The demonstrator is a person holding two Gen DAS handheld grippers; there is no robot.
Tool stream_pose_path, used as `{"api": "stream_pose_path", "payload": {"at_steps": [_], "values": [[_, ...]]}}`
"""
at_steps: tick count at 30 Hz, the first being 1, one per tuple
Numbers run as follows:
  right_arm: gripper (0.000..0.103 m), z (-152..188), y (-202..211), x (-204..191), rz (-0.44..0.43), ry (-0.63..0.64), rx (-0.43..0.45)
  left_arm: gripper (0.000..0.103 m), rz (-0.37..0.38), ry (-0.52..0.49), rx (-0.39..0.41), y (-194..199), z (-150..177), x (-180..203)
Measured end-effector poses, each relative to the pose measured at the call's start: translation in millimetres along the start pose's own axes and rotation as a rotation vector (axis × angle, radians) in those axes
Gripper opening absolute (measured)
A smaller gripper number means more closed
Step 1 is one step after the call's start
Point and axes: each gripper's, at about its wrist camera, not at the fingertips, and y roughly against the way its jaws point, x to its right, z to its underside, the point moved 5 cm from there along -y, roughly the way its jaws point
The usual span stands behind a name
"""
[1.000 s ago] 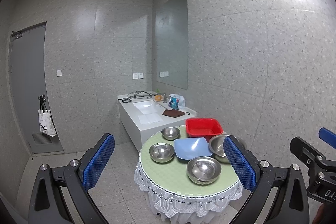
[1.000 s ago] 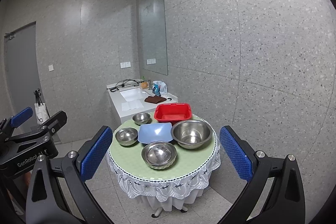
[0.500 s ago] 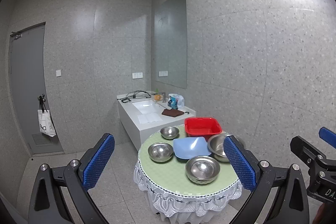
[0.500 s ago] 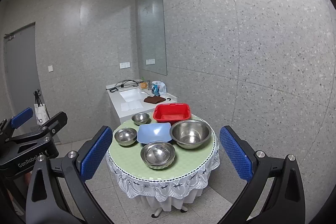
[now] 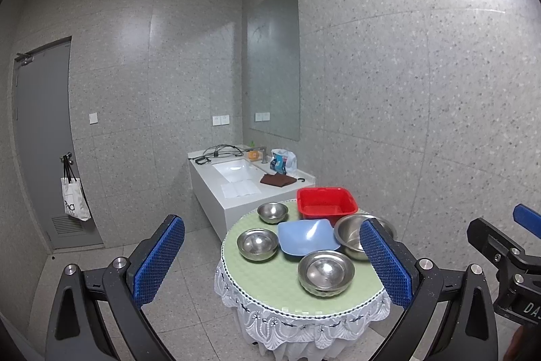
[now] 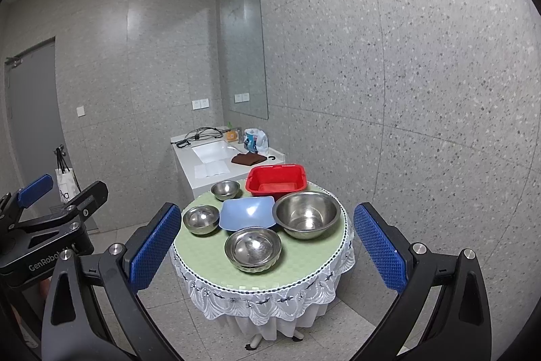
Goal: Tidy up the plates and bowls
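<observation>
A small round table (image 6: 209,254) with a green cloth carries several steel bowls: a large one (image 6: 306,214), a mid one at the front (image 6: 253,247), and two small ones (image 6: 201,219) (image 6: 226,189). A blue square plate (image 6: 247,212) lies in the middle and a red tub (image 6: 276,180) stands at the back. The same set shows in the left wrist view, with the blue plate (image 5: 307,236) and front bowl (image 5: 326,271). My left gripper (image 5: 270,263) and right gripper (image 6: 267,247) are both open, empty and well short of the table.
A white sink counter (image 6: 216,163) with cables, a brown cloth and a bag stands behind the table by the wall. A grey door (image 5: 40,141) with a hanging tote bag is at the left. Tiled floor surrounds the table.
Both views have shifted slightly; the table sits a little higher and farther in the frames. Nothing on the table has moved, and both grippers stay open.
</observation>
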Motion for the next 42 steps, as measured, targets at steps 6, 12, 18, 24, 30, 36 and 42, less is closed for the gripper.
{"api": "stream_pose_path", "payload": {"at_steps": [6,12,18,24,30,36,42], "values": [[0.103,1.2,-7.5,1.2,-0.008,0.0,-0.006,0.102,-0.006,0.0,-0.004,-7.6,0.5,1.4],[0.103,2.1,-16.7,2.8,-0.018,-0.007,-0.015,0.102,-0.014,-0.003,-0.007,-16.6,0.1,2.3],[0.103,1.3,-25.7,2.8,-0.029,-0.007,-0.02,0.102,-0.022,-0.002,-0.012,-27.5,-1.0,2.5],[0.103,1.3,-35.5,3.7,-0.033,-0.012,-0.027,0.102,-0.022,-0.006,-0.018,-40.1,-1.0,3.2],[0.103,1.7,-48.1,7.1,-0.035,-0.013,-0.037,0.102,-0.016,-0.01,-0.031,-60.6,-4.8,5.8],[0.103,4.5,-69.2,14.6,-0.028,-0.03,-0.061,0.102,-0.005,-0.019,-0.065,-93.1,-5.8,5.7],[0.103,14.3,-107.3,23.7,-0.004,-0.06,-0.111,0.102,-0.002,-0.028,-0.157,-155.5,-0.2,-7.8]]}}
